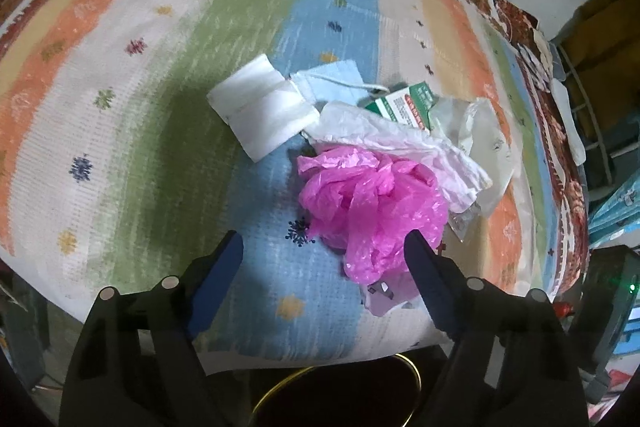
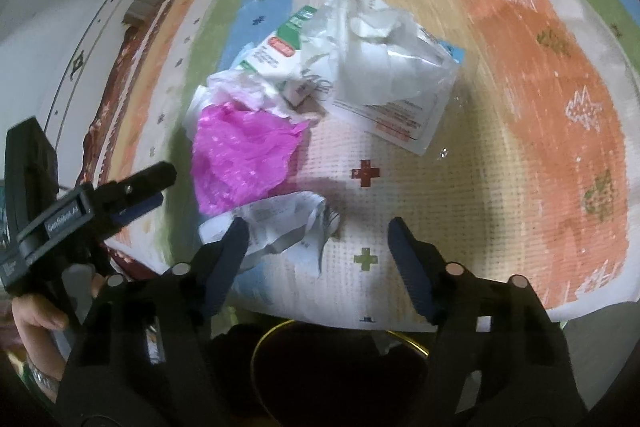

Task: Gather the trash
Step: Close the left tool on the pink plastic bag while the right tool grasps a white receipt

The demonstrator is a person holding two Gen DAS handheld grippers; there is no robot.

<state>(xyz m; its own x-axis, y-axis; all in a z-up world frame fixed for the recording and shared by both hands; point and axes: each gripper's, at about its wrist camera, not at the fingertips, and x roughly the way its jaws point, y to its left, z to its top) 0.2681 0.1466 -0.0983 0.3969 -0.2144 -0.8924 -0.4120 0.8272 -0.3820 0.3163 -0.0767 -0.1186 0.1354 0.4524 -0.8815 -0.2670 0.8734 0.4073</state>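
**Both grippers wide over the trash pile**

My left gripper (image 1: 324, 247) hangs over the striped blanket (image 1: 168, 75) with its jaws well apart and nothing between the pads. Its right finger (image 1: 424, 267) sits at the edge of the crumpled pink plastic bag (image 1: 372, 203); I cannot tell whether it touches. Beyond the bag lie a white folded cloth (image 1: 260, 107), a blue face mask (image 1: 332, 79), white tissue paper (image 1: 384, 135), a green and white carton (image 1: 404, 103) and a clear plastic wrapper (image 1: 480, 143), all heaped together.

My right gripper (image 2: 316, 231) is also open and holds nothing. A crumpled paper receipt (image 2: 284, 223) lies just beside its left finger (image 2: 232, 247), at the near rim of the blanket. A gold-rimmed dark bin (image 2: 340, 371) stands below the blanket's edge.
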